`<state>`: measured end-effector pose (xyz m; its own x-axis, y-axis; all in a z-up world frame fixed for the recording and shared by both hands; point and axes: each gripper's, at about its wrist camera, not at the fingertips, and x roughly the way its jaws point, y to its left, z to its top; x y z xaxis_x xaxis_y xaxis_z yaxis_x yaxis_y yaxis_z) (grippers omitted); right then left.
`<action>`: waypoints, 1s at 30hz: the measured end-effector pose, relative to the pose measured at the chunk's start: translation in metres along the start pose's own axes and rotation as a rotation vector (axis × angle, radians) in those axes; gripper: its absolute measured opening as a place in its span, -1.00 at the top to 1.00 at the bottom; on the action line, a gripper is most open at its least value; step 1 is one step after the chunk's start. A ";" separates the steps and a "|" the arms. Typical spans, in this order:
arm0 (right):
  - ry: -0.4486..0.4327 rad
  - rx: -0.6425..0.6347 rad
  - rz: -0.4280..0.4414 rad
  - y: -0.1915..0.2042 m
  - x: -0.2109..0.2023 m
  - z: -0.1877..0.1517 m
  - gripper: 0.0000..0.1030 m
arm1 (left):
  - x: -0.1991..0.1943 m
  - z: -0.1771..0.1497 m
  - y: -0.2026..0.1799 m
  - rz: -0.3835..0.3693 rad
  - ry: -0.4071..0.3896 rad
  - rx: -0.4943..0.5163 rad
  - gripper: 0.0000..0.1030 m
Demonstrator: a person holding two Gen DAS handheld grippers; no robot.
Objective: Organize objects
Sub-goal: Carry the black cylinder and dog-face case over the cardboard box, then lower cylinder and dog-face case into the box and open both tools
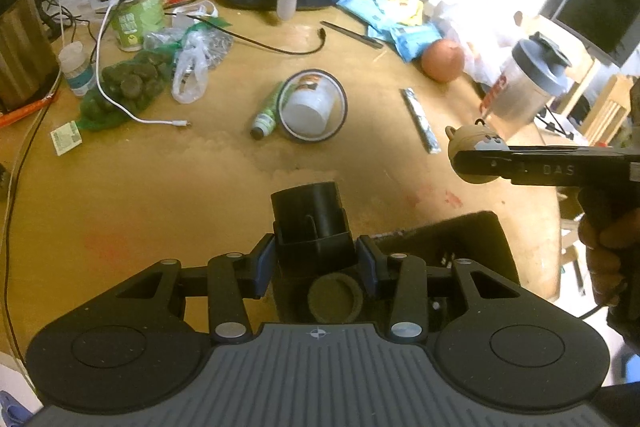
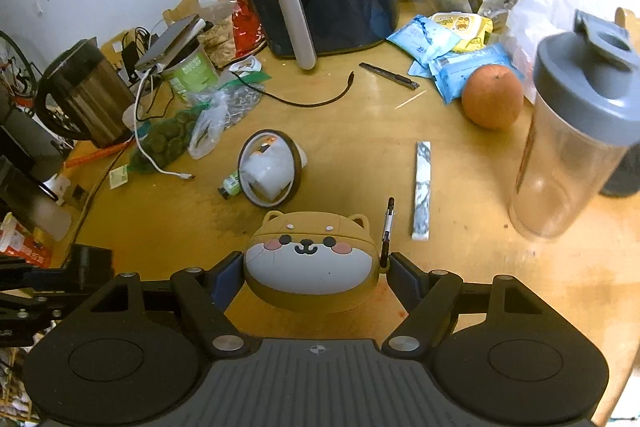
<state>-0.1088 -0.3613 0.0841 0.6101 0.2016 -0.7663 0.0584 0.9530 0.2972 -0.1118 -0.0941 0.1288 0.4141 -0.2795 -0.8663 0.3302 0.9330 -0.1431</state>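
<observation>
The right gripper (image 2: 316, 267) stands fairly wide, its pads clamped on the sides of a dog-faced case (image 2: 312, 259), carried clear above the near edge of the wooden table (image 2: 500, 287). The left gripper (image 1: 316, 263) is drawn in narrow, gripping a black holder (image 1: 310, 223) over a black tray (image 1: 472, 243) at the table's near edge.

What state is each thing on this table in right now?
left gripper: shut on black holder
right gripper: shut on dog-face case, lifted
shaker bottle: upright, spout cap open
tape roll: tilted on white cup
orange: whole
</observation>
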 end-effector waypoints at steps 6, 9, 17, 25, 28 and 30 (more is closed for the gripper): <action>0.004 0.025 0.016 0.002 -0.014 -0.017 -0.53 | 0.001 -0.009 -0.007 -0.012 0.016 0.009 0.18; 0.011 0.029 0.025 0.003 -0.019 -0.024 -0.53 | 0.000 -0.012 -0.010 -0.017 0.020 0.015 0.18; 0.043 0.036 0.050 0.006 -0.027 -0.041 -0.53 | 0.005 -0.022 -0.016 -0.027 0.057 0.033 0.18; 0.107 0.028 0.072 0.012 -0.029 -0.066 -0.53 | 0.015 -0.036 -0.020 -0.029 0.107 0.027 0.18; 0.130 0.022 0.075 0.012 -0.032 -0.075 -0.53 | 0.018 -0.041 -0.021 -0.025 0.124 0.020 0.18; 0.145 0.015 0.076 0.013 -0.034 -0.079 -0.53 | 0.020 -0.043 -0.021 -0.021 0.134 0.019 0.18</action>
<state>-0.1913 -0.3383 0.0687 0.4929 0.3045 -0.8151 0.0290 0.9305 0.3652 -0.1474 -0.1096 0.0938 0.2899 -0.2652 -0.9196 0.3545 0.9222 -0.1542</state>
